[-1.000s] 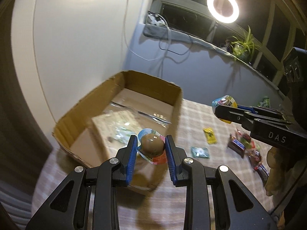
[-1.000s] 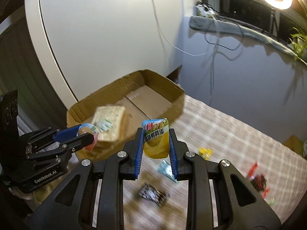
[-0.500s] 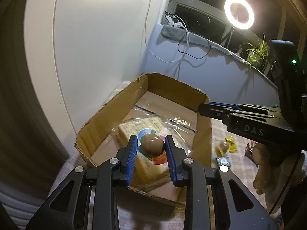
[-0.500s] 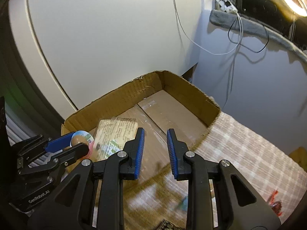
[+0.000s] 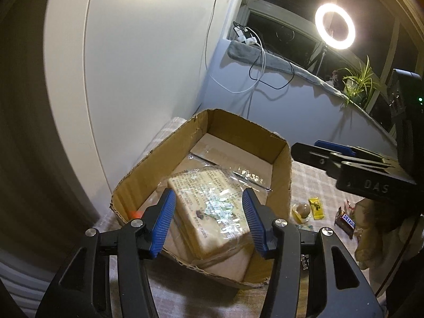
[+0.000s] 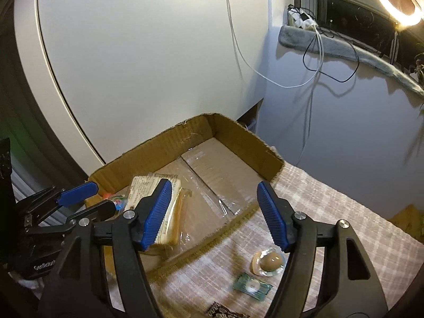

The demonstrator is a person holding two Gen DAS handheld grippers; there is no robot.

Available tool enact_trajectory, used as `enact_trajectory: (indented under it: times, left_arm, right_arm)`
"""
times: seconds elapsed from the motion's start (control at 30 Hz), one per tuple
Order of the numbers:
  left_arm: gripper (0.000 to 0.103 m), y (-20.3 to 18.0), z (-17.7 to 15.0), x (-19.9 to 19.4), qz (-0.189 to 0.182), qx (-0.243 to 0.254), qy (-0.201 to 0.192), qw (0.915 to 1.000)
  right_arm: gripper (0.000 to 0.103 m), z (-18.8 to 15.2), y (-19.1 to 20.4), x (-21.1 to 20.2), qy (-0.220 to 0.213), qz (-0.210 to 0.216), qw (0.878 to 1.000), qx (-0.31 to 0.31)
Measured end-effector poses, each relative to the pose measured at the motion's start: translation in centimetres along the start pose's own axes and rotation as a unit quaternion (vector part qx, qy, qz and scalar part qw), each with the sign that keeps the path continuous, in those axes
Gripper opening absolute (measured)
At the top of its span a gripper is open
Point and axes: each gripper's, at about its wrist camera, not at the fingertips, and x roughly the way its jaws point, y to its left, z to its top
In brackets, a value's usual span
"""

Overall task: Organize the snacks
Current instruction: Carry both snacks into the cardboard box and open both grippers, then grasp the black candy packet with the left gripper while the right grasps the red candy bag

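An open cardboard box (image 5: 148, 169) (image 6: 246, 137) stands on the checked tablecloth. A large wrapped pale cake pack (image 5: 212, 206) (image 6: 148, 188) lies inside it. My left gripper (image 5: 208, 220) is open and empty over the box's near end. A colourful egg packet (image 6: 118, 202) lies in the box corner beside the left gripper (image 6: 84, 198). My right gripper (image 6: 213, 214) is open and empty over the box's near edge. A packaged egg (image 6: 269, 261) (image 5: 302, 209) lies on the cloth outside the box.
Outside the box lie a yellow sachet (image 5: 316, 208), a Snickers bar (image 5: 347, 220) and a small green packet (image 6: 251, 287). A white wall and cables stand behind the box. A ring light (image 5: 335, 26) and plant (image 5: 357, 84) are on the sill.
My left gripper opened and let go of the egg packet, which dropped into the box. My right gripper opened wider; its yellow egg pack, released earlier, lies on the cloth outside.
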Motion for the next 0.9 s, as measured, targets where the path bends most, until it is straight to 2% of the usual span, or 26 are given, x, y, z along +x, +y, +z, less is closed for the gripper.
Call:
enact_trajectory:
  times: [0.43,0.67,0.9]
  left_arm:
    - [0.052,-3.4,-0.7,-1.6,-0.026,0.026,-0.004,0.9993]
    - [0.052,-6.1,-1.8,-1.7,-0.051,0.044,0.008,0.9977]
    - [0.052,-9.3,-3.8,-1.0,-0.082,0.066,0.039,0.9937]
  right_arm:
    - [0.070,-3.0,-4.9,-6.6,-0.015,-0.027,0.999,0.024]
    - [0.070,-6.9,-8.8,-10.9,-0.017,-0.055,0.997,0.051]
    - [0.070,-12.0,-13.4,-14.4,-0.003,-0.098,0.991,0.092]
